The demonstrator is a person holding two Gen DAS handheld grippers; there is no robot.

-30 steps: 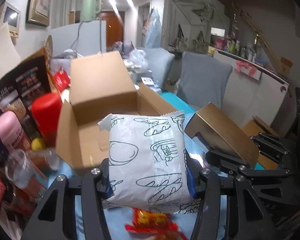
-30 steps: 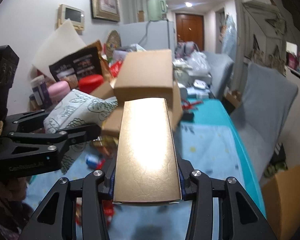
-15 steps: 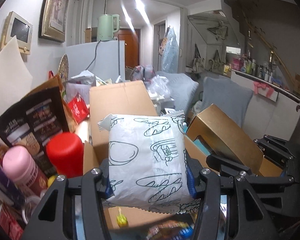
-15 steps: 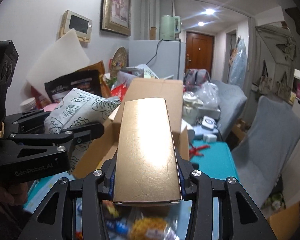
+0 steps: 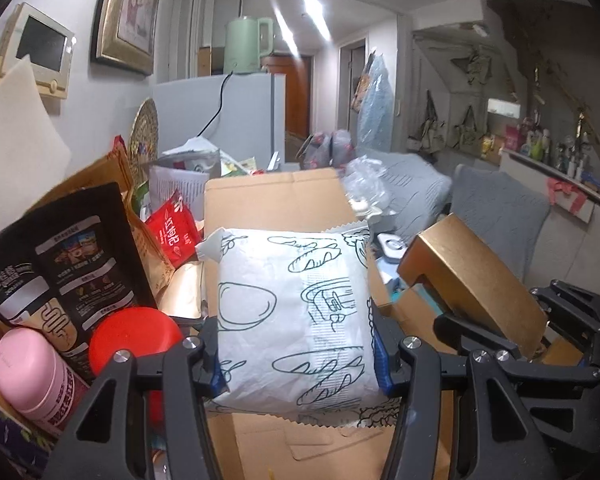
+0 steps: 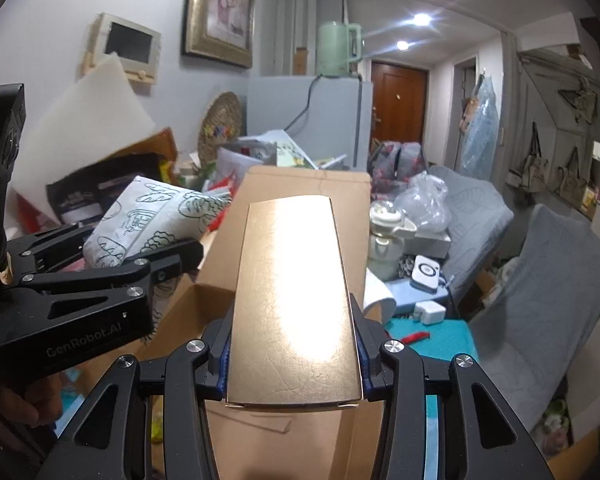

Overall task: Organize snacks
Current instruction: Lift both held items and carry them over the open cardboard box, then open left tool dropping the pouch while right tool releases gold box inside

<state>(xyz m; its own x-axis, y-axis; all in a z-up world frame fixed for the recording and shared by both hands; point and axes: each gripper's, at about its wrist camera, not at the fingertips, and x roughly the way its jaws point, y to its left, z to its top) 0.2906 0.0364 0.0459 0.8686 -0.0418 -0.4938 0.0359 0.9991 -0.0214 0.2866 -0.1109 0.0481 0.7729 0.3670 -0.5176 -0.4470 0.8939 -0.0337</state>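
Left gripper (image 5: 296, 354) fingers part-open, clamped on white bread-print snack bag (image 5: 292, 312), held over open cardboard box (image 5: 276, 204). Right gripper (image 6: 293, 354) fingers likewise clamped on gold box (image 6: 294, 300), above same carton's right edge. Crowded on the left by red-lidded jar (image 5: 134, 338) and pink bottle (image 5: 32, 376); freer on the right.

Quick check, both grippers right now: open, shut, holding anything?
Left gripper: shut on the white bread-print snack bag.
Right gripper: shut on the gold box.
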